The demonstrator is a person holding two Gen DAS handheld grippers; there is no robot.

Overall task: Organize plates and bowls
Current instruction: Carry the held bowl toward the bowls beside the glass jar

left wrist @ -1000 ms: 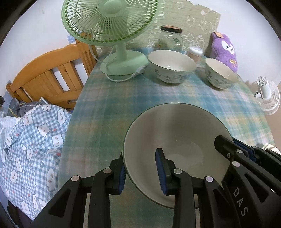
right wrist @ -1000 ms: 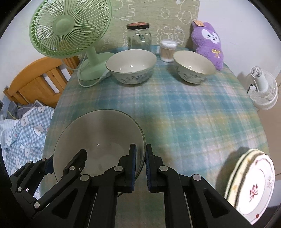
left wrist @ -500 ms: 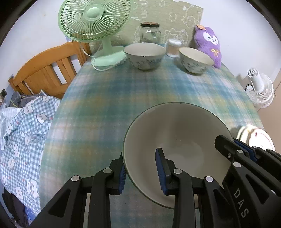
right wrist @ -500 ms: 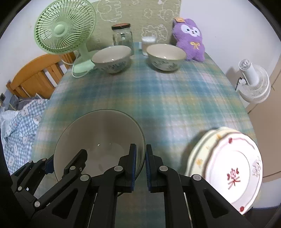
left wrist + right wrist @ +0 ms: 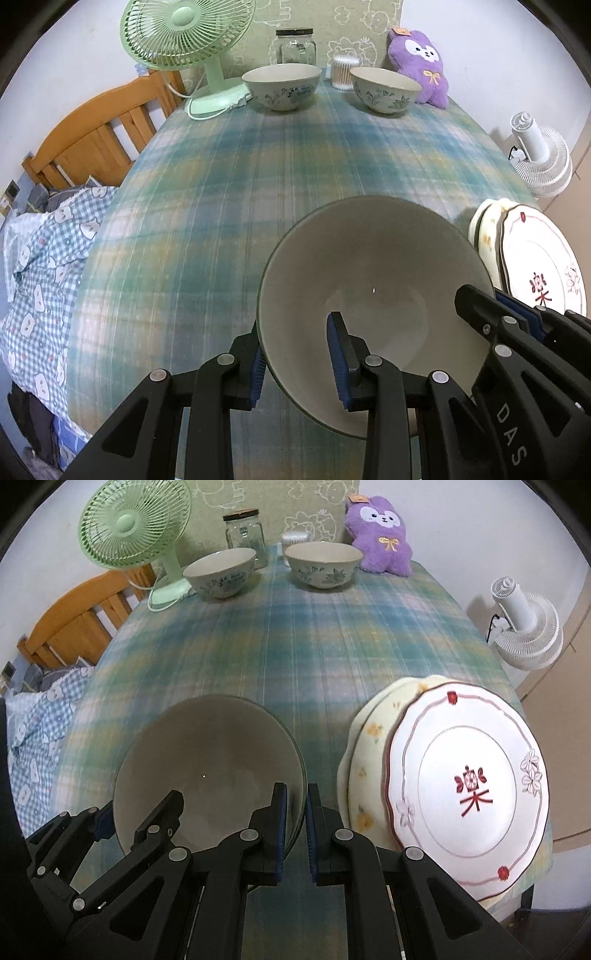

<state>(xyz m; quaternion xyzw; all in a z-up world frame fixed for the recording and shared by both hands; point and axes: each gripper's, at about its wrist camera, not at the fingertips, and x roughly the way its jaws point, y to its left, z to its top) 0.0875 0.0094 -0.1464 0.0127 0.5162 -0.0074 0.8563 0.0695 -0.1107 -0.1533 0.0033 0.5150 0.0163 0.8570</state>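
Large grey bowl [image 5: 373, 280] held above the near end of the table [image 5: 280, 155], gripped on two sides: left gripper [image 5: 297, 360] with jaws part-way closed over the bowl's left rim, one pad inside and one outside; right gripper [image 5: 296, 821] with jaws pinched tight on the right rim.

Changed over the last second: bowl and both grippers drawn back from the far end of the table toward its near end. Green desk fan [image 5: 188, 33] and the two patterned bowls looked close before, now sit well away. Stack of plates [image 5: 443, 775], first only an edge, now fully in view just right of the grey bowl on the table's near right corner. Likely meaning: grey bowl being brought to a spot beside the plates, not yet set down.

Count: three bowls, namely the held grey one plus left floral bowl [image 5: 282, 86] and right floral bowl [image 5: 384, 90] side by side at the far end. At least two plates stacked, perhaps three; exact number hard to tell. One glass jar [image 5: 295, 46], one cotton-swab tub [image 5: 345, 72], one purple plush [image 5: 421, 62], one white floor fan [image 5: 524, 627] off the table.
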